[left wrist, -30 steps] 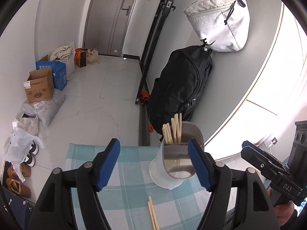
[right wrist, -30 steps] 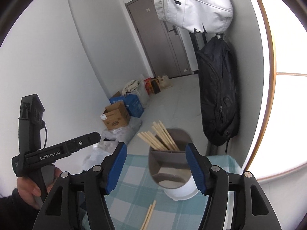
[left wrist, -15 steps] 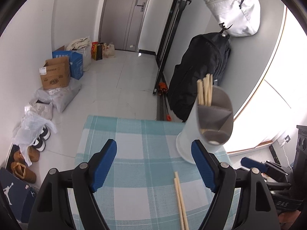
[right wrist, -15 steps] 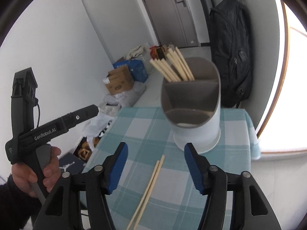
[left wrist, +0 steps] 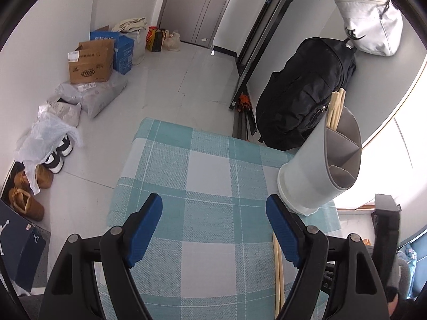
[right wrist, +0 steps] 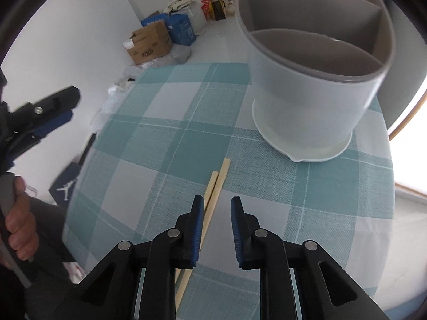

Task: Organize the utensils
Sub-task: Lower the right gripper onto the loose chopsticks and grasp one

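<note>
Right gripper (right wrist: 215, 208) over loose chopsticks (right wrist: 216, 184); left gripper (left wrist: 213, 214) wide apart, empty.
Right jaws have just been closing, narrow gap, pads not pressing the pair at lower centre. Divided holder (right wrist: 307, 101) stands upper right on checked cloth (right wrist: 160, 133).

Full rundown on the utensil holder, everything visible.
The utensil holder is a round, pale grey tub that looks like plastic, with a darker grey insert dividing it into compartments and a flared white base. It stands upright on the checked tablecloth near the far right corner. Wooden chopsticks stick out of the far compartment; the near one looks empty. Neither tool touches it.
</note>
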Motion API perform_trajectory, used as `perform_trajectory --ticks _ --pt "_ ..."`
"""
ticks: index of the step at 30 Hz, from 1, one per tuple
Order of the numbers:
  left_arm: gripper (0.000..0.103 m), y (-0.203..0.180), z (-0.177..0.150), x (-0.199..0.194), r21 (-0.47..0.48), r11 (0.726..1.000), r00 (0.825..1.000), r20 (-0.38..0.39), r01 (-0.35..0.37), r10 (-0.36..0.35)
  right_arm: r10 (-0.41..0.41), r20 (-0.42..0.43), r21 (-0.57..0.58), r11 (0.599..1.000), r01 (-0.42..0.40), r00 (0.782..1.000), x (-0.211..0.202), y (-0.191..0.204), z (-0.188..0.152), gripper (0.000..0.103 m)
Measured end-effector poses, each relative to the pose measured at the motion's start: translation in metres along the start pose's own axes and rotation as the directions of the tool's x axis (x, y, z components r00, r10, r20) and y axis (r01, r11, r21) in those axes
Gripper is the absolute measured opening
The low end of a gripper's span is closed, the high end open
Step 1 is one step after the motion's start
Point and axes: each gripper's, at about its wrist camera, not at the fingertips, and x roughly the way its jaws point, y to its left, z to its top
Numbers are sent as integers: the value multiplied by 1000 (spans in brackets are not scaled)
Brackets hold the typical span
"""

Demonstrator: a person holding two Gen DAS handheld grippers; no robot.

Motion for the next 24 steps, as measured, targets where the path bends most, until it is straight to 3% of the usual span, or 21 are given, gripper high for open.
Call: perform_trajectory --ticks 4,19,20,24 --pt "76 15 -2 -1 -49 999 999 -29 23 -25 -29 -43 -20 999 28 999 13 4 3 17" --pt "76 32 0 1 -102 994 998 -52 31 -37 -141 -20 -29 990 141 990 24 19 26 16" --pt "76 33 0 1 -103 994 998 -54 28 -33 -142 -16 -24 990 142 990 24 19 24 9" --pt "76 35 -4 5 -97 995 997 -76 17 -24 -83 20 40 996 82 996 13 7 20 6"
